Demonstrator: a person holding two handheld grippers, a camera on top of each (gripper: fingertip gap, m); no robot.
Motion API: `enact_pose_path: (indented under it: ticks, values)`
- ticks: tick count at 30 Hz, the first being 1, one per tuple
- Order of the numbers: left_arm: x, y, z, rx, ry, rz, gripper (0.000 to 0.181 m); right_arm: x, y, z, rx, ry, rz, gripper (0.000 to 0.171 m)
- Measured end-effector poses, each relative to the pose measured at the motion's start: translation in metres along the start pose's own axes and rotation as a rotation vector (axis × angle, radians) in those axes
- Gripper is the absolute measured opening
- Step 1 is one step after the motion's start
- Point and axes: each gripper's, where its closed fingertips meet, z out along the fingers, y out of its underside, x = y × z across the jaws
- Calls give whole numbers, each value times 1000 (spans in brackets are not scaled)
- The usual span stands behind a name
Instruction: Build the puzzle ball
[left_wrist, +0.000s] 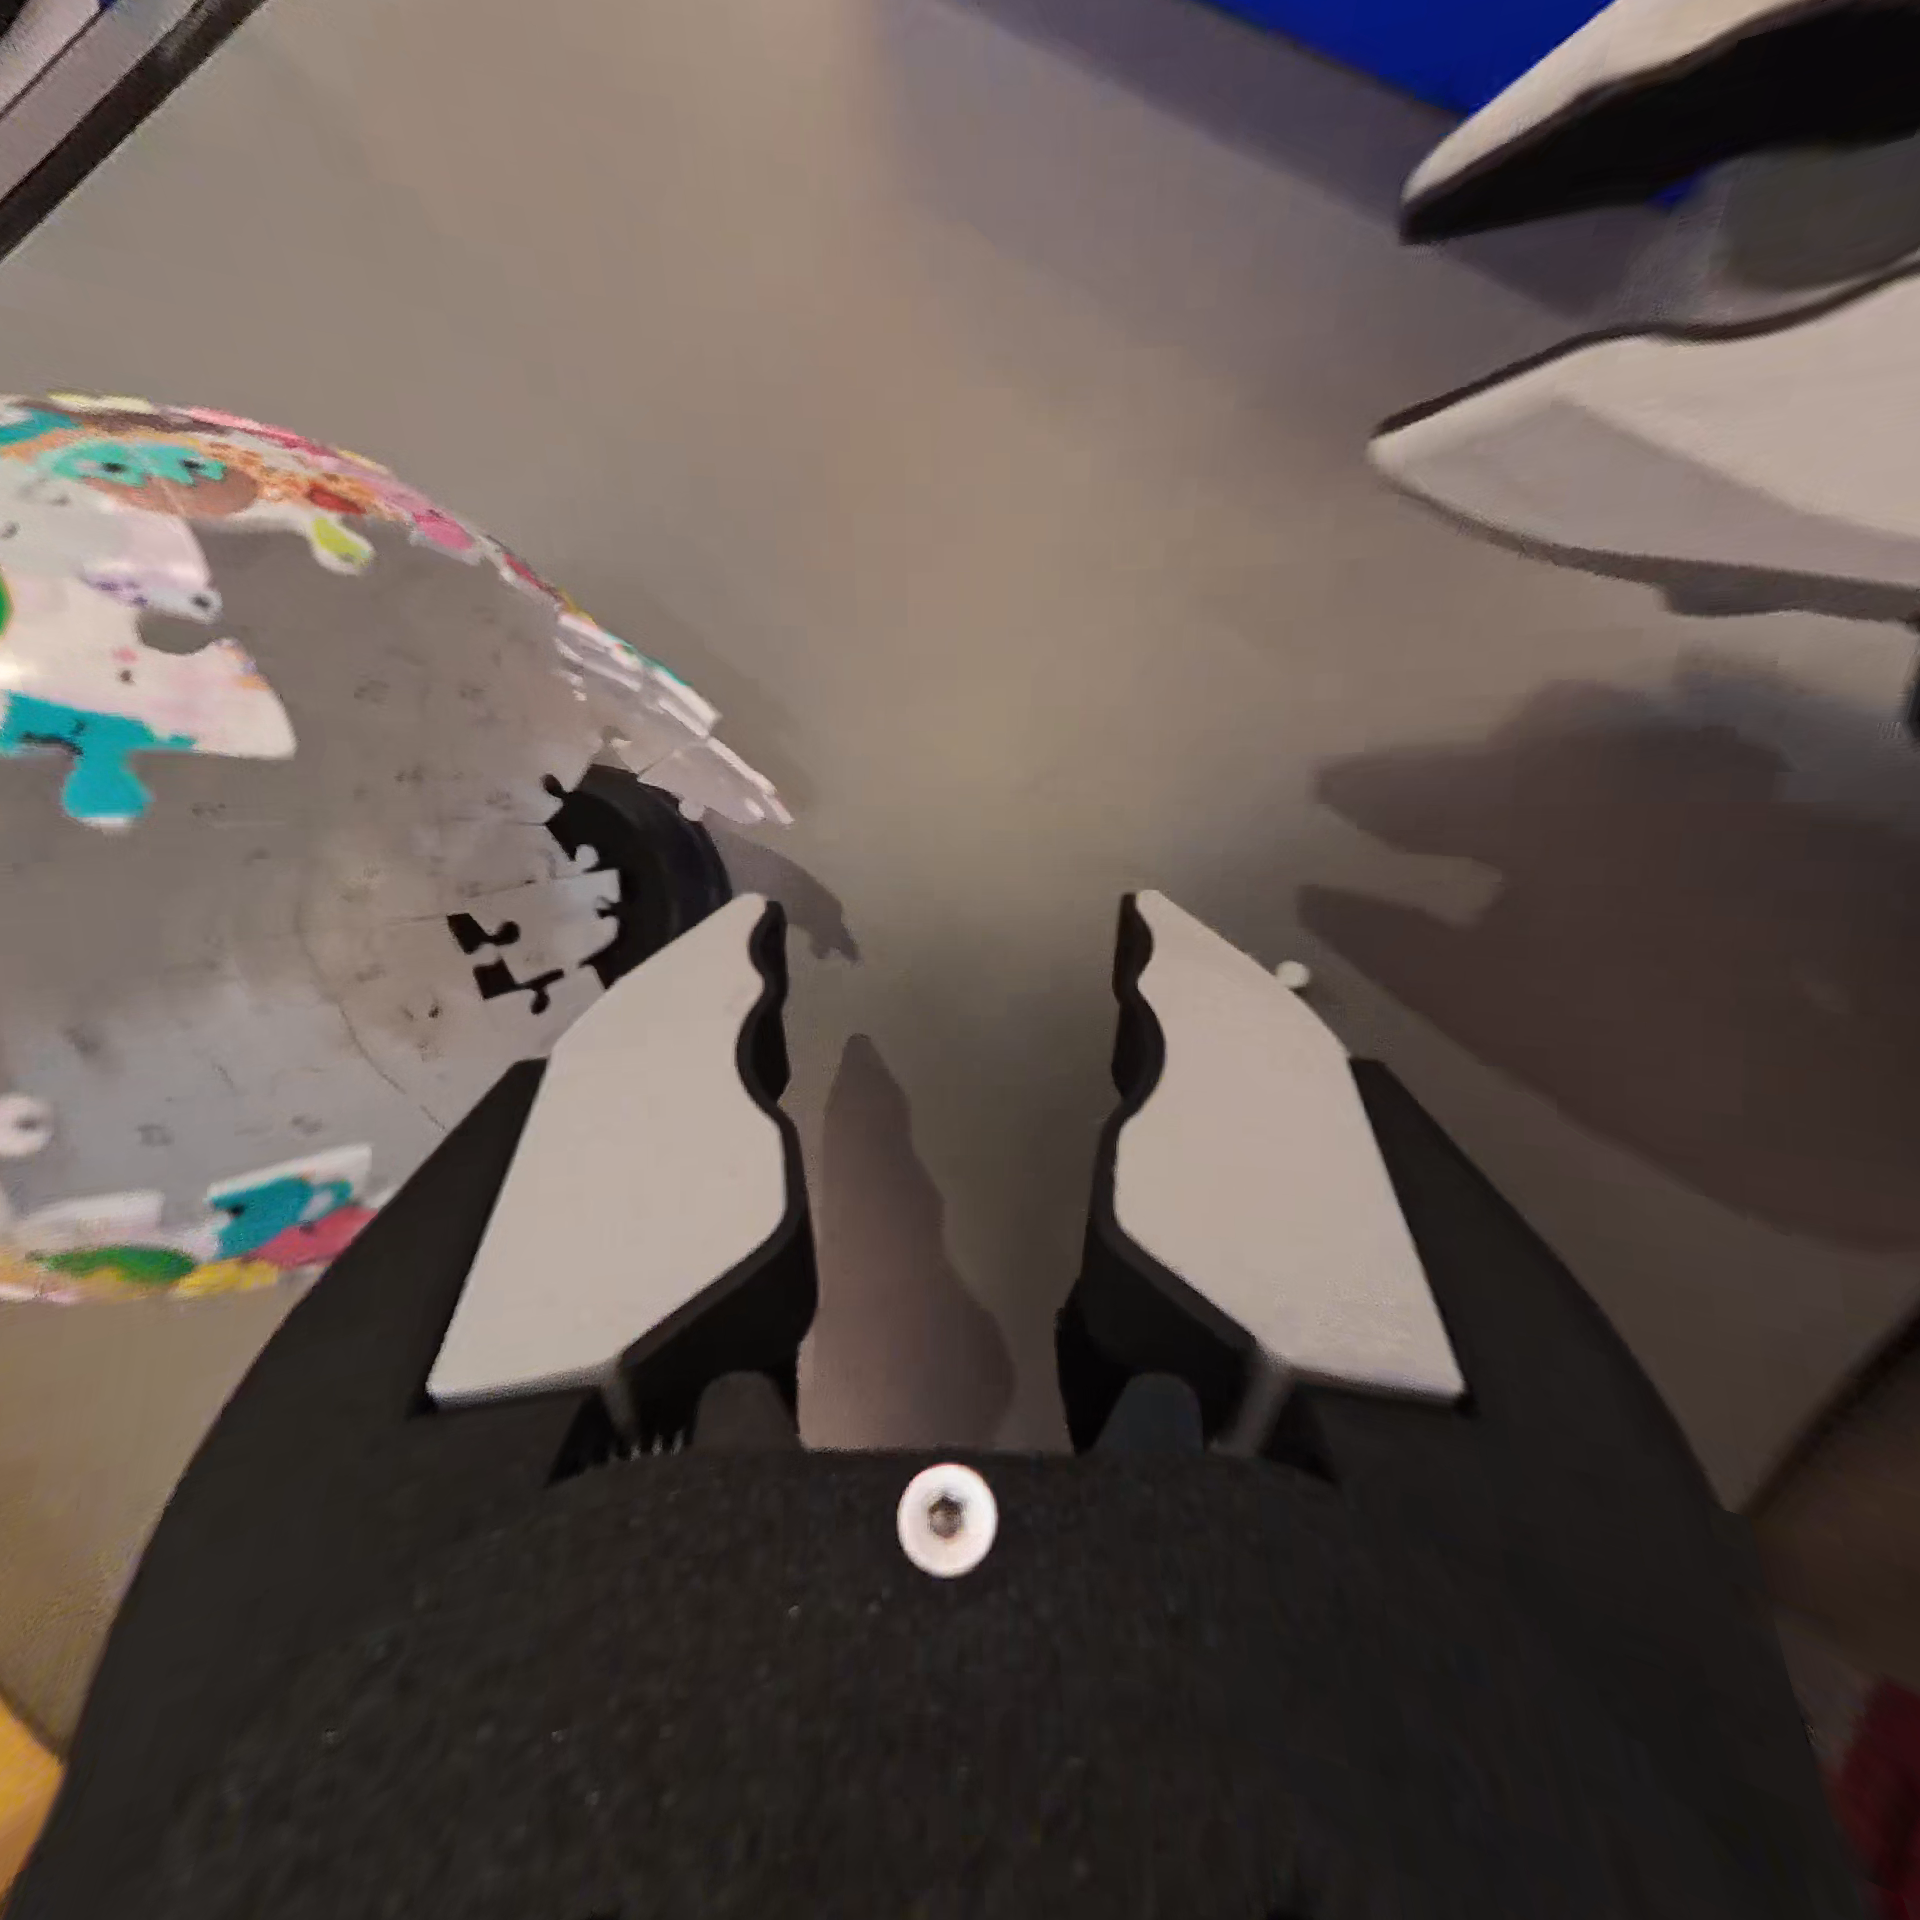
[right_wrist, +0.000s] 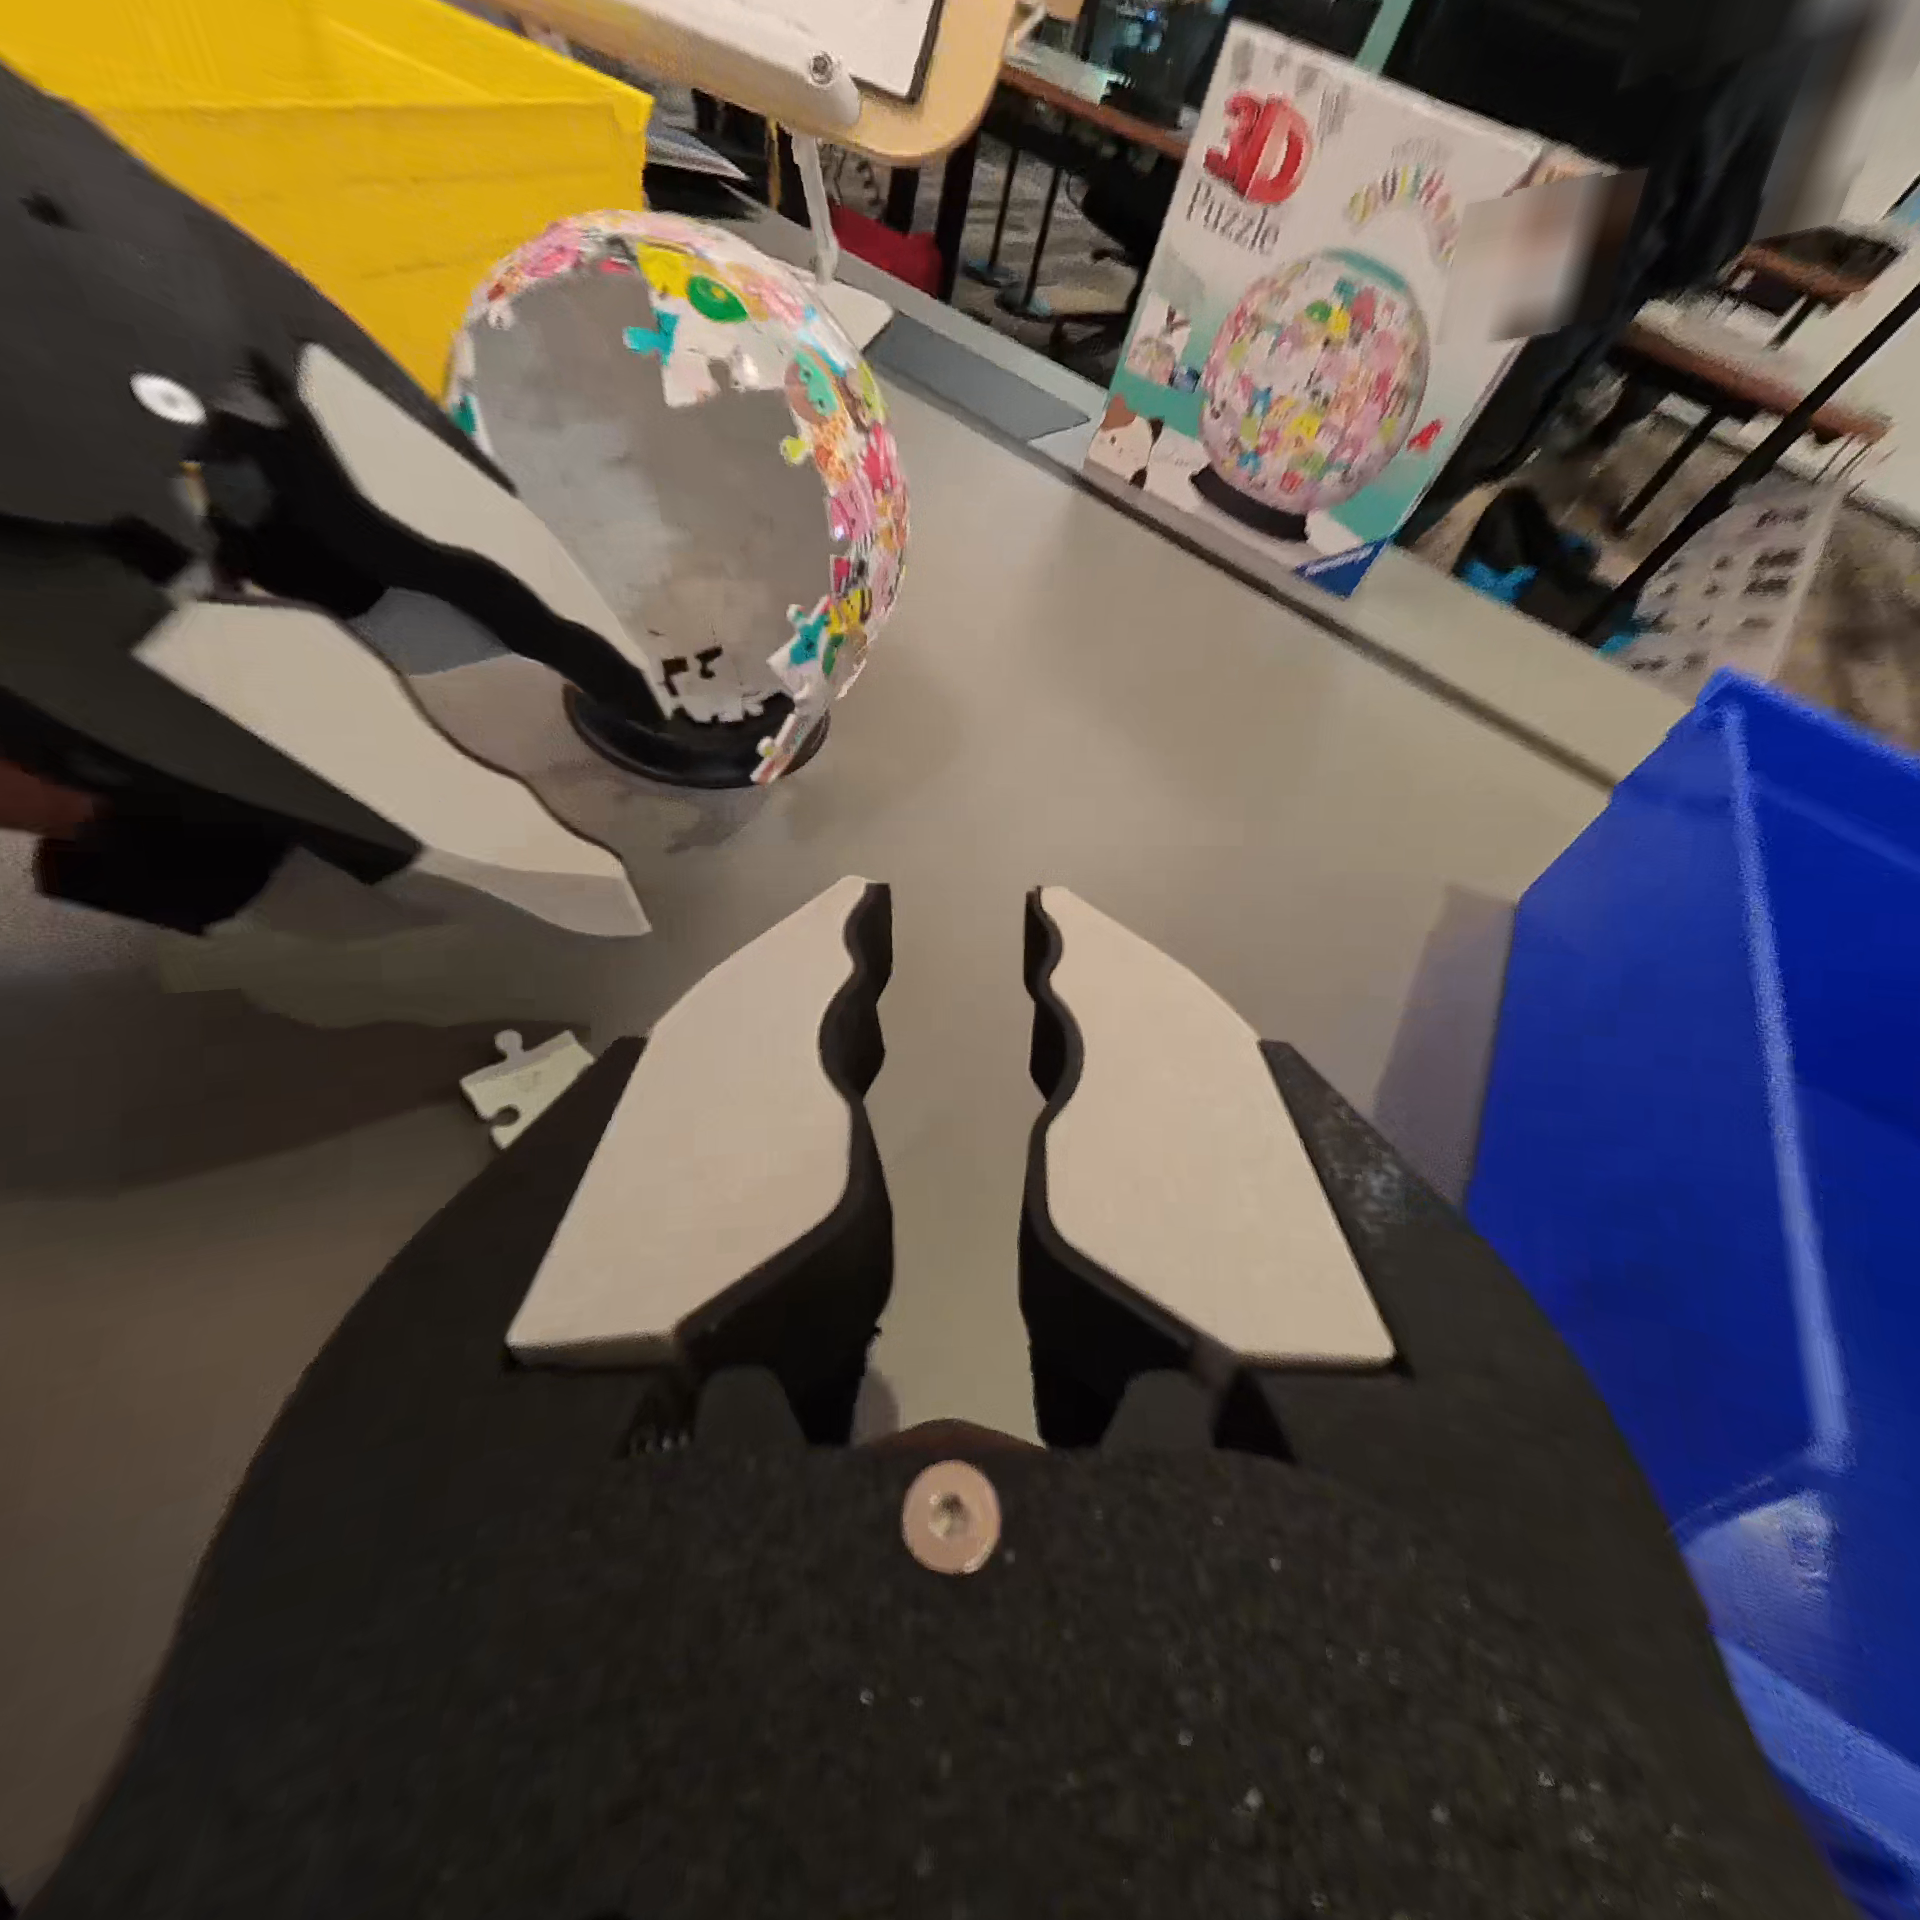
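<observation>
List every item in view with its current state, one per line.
puzzle ball: unfinished, large gap, upright on black stand
loose piece: lying on table
left gripper: open, empty
right gripper: open, empty
puzzle box: standing upright

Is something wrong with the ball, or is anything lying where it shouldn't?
The puzzle ball on its black stand has a big gap showing its grey inside. One loose puzzle piece lies face down on the table.
</observation>
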Motion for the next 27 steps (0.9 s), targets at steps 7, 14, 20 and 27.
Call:
enact_pose_path:
  ticks: [7, 14, 20, 27]
  values:
    - [-20, -6, -67, 161, -22, 14, 60, -21, 13, 9, -56, -355, 153, 43]
    - [-93, 31, -91, -102, -2, 96, 91, -21, -38, -9, -209, -738, 17, 52]
    - [-99, 31, -76, -148, 95, 126, 91, 12, -59, 34, -305, -655, -786, 65]
    - [-121, 57, -52, -321, 1, 266, 86, 14, 1, 119, -396, -780, -1072, 64]
